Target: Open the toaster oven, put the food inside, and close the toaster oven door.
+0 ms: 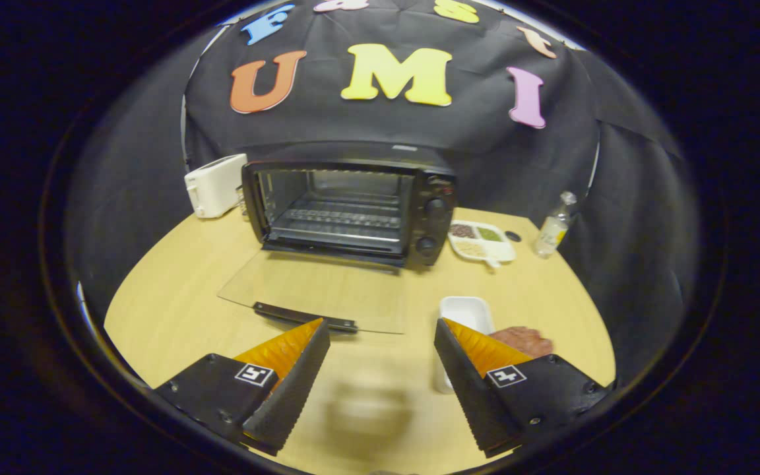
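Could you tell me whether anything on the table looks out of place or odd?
Nothing stands out. The oven stands square with its door folded flat on the table, the meat lies beside the white tray, and the gripper hangs with open, empty jaws.

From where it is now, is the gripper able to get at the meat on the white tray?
Probably yes: the gripper is open and the meat lies uncovered on the white tray, just behind one finger; it needs to swing over.
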The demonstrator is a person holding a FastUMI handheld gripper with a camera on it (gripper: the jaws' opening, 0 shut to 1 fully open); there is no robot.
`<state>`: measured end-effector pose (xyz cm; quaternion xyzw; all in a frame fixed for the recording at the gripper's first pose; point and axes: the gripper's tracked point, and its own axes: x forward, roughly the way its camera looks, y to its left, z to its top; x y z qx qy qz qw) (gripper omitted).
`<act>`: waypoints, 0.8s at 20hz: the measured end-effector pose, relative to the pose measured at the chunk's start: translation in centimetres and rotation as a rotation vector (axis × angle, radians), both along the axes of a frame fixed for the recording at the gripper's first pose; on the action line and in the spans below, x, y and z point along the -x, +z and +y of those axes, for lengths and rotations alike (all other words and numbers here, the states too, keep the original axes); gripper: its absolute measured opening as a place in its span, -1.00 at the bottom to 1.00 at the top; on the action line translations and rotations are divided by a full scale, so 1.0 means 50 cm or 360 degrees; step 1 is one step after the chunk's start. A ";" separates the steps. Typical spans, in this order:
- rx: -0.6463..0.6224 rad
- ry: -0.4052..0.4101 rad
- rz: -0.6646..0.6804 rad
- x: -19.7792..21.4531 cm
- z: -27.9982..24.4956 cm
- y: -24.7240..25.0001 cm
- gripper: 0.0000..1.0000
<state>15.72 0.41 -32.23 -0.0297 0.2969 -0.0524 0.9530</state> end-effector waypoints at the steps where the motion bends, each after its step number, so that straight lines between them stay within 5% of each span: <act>1: 0.0016 -0.0043 -0.0016 0.022 -0.046 0.024 1.00; 5: 0.0087 -0.0151 -0.0060 0.107 -0.221 0.097 1.00; 10: -0.0047 -0.0117 -0.0001 0.139 -0.345 0.085 1.00; 16: -0.0421 0.0145 0.0204 0.048 -0.364 -0.041 0.97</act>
